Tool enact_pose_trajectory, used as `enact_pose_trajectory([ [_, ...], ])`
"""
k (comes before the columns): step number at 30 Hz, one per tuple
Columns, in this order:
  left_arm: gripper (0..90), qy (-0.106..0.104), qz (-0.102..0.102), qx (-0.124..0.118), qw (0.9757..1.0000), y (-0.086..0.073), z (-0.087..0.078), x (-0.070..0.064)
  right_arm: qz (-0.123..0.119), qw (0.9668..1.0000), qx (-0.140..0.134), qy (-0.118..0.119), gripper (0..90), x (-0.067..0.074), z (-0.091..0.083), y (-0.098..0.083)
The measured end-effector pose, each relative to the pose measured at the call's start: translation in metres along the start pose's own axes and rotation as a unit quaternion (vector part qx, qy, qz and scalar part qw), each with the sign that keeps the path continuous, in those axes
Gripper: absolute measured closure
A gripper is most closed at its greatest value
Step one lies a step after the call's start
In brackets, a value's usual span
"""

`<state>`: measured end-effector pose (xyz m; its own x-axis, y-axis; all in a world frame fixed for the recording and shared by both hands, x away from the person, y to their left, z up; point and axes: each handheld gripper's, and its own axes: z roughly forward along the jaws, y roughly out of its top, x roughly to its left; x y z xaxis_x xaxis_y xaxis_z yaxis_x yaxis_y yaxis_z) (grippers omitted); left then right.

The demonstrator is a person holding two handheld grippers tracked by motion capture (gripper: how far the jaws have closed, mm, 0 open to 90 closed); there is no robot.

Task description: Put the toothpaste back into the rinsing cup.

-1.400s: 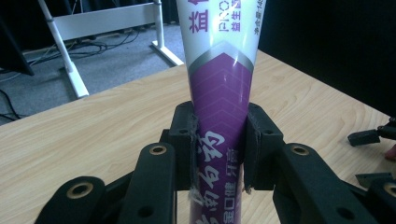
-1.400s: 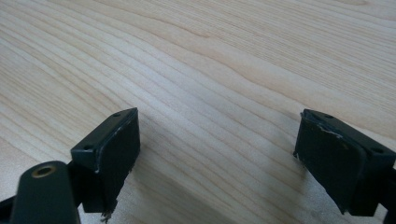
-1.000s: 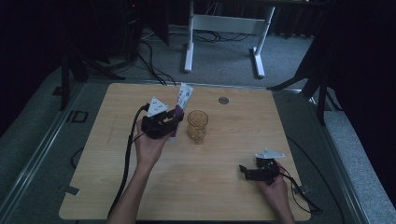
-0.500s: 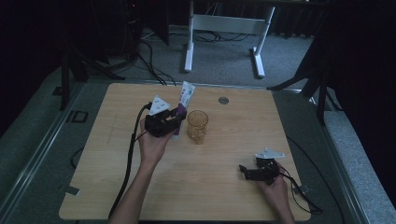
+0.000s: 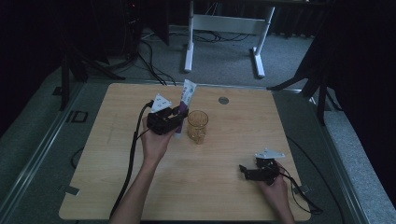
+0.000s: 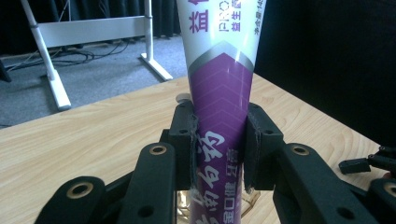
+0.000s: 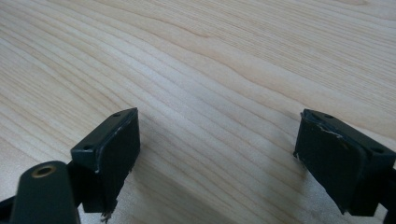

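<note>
A light wooden table (image 5: pixel 116 177) carries an amber glass cup (image 5: pixel 197 126), which stands just right of the left gripper (image 5: pixel 179 113). A small grey round disc (image 5: pixel 223 100) sits in the tabletop beyond the cup, well apart from the right gripper (image 5: pixel 243 171), which rests on the wood at the near right.

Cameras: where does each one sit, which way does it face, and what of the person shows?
High view: above the table, looking forward and down; both forearms, left gripper, right gripper.
Left gripper view: along its jaws clamping the purple tube, cup below.
Right gripper view: down between open jaws at bare wood.
Shared: high and left views show the tube.
</note>
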<state>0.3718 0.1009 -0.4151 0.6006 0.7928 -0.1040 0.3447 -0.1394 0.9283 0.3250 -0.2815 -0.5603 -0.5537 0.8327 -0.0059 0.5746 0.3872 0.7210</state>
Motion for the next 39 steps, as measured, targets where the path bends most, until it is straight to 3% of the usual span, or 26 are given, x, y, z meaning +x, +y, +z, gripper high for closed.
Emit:
enact_pose_trajectory([
  [12, 68.9, -0.005, 0.004, -0.007, 1.0, 0.005, 0.007, -0.004, -0.001, 1.0, 0.0, 0.0, 13.8, 0.0, 0.0, 0.0],
  [24, 68.9, -0.009, -0.011, -0.019, 0.9997, 0.007, 0.012, 0.0, 0.0, 1.0, 0.0, 0.0, 13.8, 0.0, 0.0, 0.0],
  [31, 68.9, -0.008, -0.007, -0.024, 0.9996, 0.01, 0.015, -0.003, -0.001, 1.0, 0.0, 0.0, 13.8, 0.0, 0.0, 0.0],
  [39, 68.8, -0.008, -0.016, -0.036, 0.9992, 0.011, 0.021, -0.005, -0.001, 1.0, 0.0, 0.0, 13.8, 0.0, 0.0, 0.0],
])
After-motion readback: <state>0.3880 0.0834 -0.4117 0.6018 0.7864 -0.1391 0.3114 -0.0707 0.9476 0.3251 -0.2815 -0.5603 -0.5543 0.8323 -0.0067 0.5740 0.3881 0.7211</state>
